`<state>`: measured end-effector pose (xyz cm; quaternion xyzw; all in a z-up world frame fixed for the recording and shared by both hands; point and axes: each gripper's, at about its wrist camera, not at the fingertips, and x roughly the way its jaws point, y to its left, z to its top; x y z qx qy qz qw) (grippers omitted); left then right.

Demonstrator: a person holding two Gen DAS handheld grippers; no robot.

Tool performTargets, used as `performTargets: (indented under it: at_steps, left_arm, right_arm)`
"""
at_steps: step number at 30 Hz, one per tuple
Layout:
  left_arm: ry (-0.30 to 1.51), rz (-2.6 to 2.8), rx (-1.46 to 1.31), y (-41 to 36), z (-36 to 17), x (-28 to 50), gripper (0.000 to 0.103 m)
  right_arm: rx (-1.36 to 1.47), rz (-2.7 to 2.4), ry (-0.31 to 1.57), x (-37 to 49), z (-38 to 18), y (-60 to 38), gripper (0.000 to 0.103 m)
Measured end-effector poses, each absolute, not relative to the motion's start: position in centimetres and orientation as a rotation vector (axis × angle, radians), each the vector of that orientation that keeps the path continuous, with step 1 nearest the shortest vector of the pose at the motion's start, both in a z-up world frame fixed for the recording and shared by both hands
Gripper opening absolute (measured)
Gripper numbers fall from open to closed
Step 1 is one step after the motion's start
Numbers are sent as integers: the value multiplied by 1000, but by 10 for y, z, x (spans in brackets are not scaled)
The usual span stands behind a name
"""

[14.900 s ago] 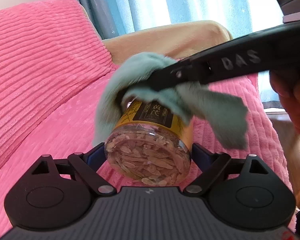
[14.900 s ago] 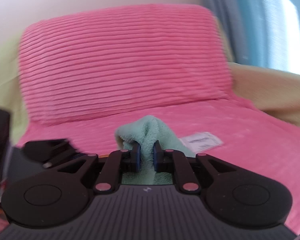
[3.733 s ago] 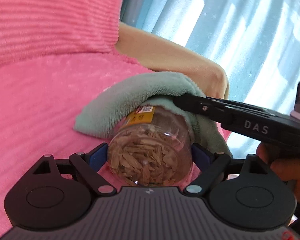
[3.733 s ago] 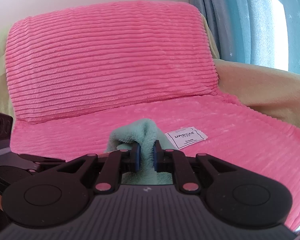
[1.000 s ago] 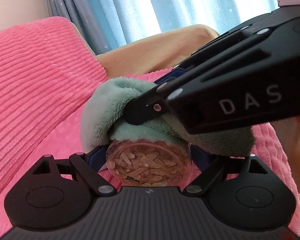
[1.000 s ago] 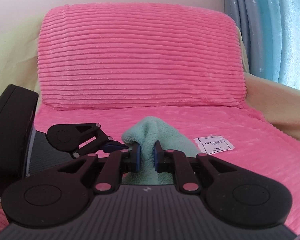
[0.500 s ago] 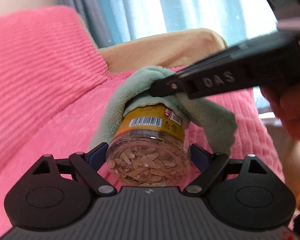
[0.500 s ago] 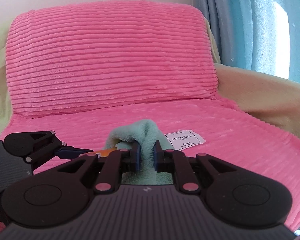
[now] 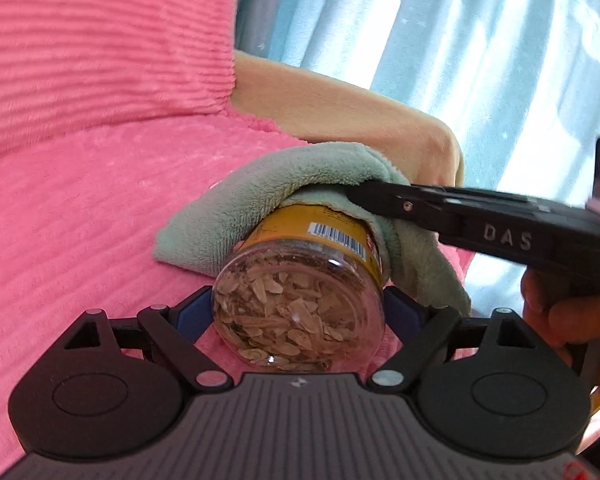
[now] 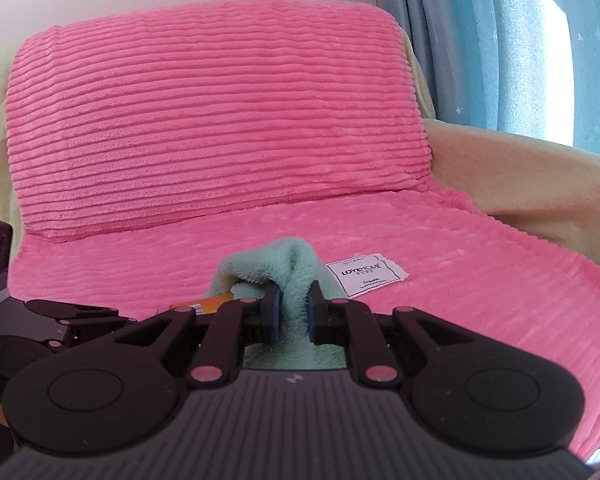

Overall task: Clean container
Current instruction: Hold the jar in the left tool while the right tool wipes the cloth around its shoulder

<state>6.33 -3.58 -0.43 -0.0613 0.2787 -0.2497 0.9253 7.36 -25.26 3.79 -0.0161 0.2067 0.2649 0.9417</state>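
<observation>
The left gripper [image 9: 298,312] has its blue pads pressed on either side of the clear jar [image 9: 300,304], base toward the camera, the jar pointing away over the pink seat cover [image 9: 92,216]. Through that clear base, pale dried slices packed inside. A yellow label with a barcode [image 9: 332,234] wraps the jar just beyond the clear part.

Over the jar's far end lies the green cloth [image 9: 284,184], draped across the top and hanging down both sides of the jar. The right gripper [image 10: 292,308] is pinching a fold of that cloth tight between its blue pads, and in the left wrist view its black finger marked DAS reaches in from the right of the jar, tip resting on the cloth. A hand [image 9: 572,320] grips the tool to the right of the jar.

Beyond the jar: the ribbed pink backrest cushion [image 10: 212,120], a beige armrest [image 9: 340,108], blue curtains [image 9: 480,60] behind. A white fabric tag [image 10: 366,274] lies on the seat cover just right of the cloth.
</observation>
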Motion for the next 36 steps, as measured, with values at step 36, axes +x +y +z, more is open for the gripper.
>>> performTargets:
  at_steps: [36]
  left_arm:
    - [453, -430, 380, -79, -6, 36, 89]
  right_arm:
    - [-39, 556, 414, 74, 39, -248, 10]
